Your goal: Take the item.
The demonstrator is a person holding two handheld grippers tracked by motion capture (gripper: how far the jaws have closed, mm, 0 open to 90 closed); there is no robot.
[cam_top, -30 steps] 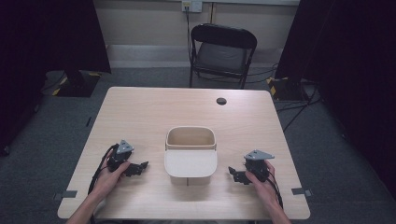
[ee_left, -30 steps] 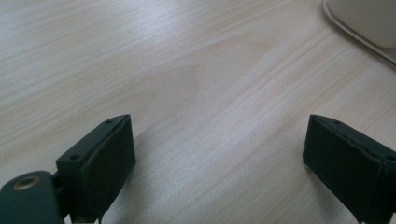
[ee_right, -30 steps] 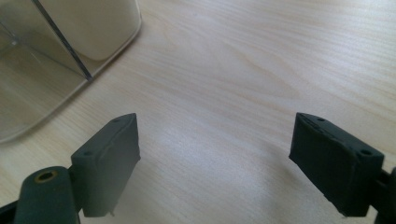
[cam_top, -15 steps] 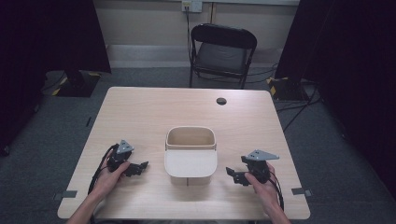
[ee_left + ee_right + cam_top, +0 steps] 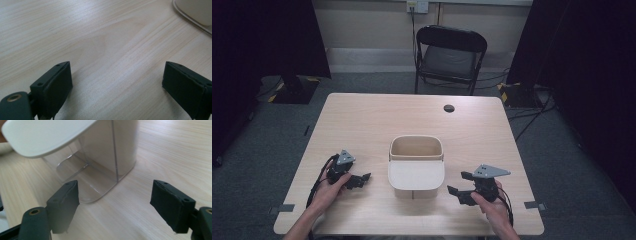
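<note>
A: Where is the container point(image 5: 416, 165) found?

B: It is set upright near the middle of the table point(image 5: 362, 120), toward the person's edge. Its mouth is turned upward, and the half at the far side is left uncovered. A white lid point(image 5: 416, 174) is laid over the near half, sloping down toward the person.

A: And its long axis?

B: From the high view the opening is seen as a rounded rectangle, slightly longer from side to side. In the right gripper view the clear wall point(image 5: 110, 152) is seen standing vertical under the lid.

A: How are the grippers placed relative to it?

B: The left gripper point(image 5: 360, 181) is held just left of the container, jaws pointed at it and spread wide, nothing between them. The right gripper point(image 5: 460, 187) is held just right of it, aimed at its side. Its jaws have just been closing, yet a wide gap is kept and nothing is gripped.
</note>
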